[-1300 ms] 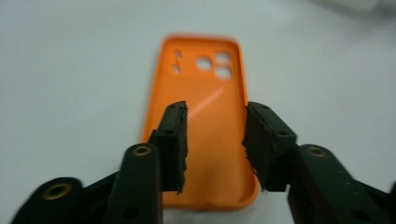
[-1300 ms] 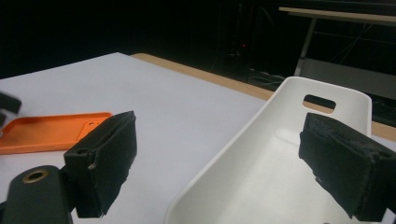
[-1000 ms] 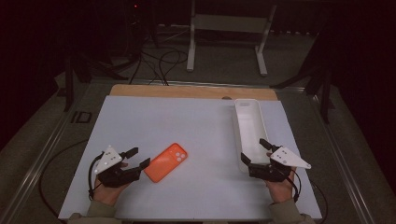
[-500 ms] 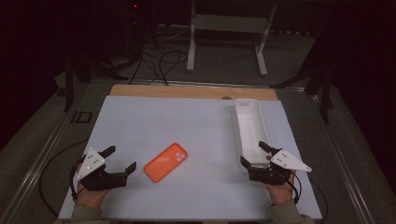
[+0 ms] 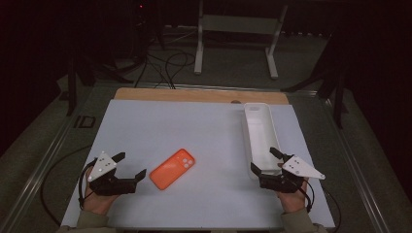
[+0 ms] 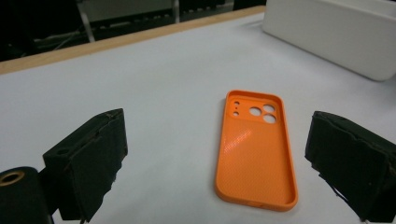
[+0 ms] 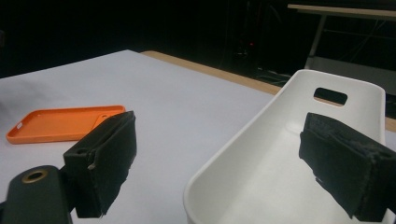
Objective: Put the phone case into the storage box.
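- While the orange phone case (image 5: 172,168) lies flat and hollow side up on the white table cover (image 5: 194,126), nothing holds it; it sits between the two grippers, nearer the left one and well apart from the white bin (image 5: 260,133).
- Left gripper (image 5: 130,166): its jaws have just been opening and now stand wide with nothing between the pads. In the left gripper view the case (image 6: 256,149) lies ahead of the jaws and a little toward the right one, untouched.
- Right gripper (image 5: 265,160): its jaws also stand wide apart and grip nothing. They straddle the near end of the bin, one jaw outside the wall and one over the inside, as the right gripper view shows (image 7: 280,154). Whether a pad touches the wall I cannot tell.
- Bin: long, narrow, upright on the right side of the table, and its visible inside looks empty.
- Progress, as I judge it: if the work is to put the case into the bin, it has hardly begun. No grip is made and the case is not yet lifted.
- Left to do, by my reading: close on the case, raise it, carry it across to the bin and let go inside, while the right gripper perhaps steadies the bin.
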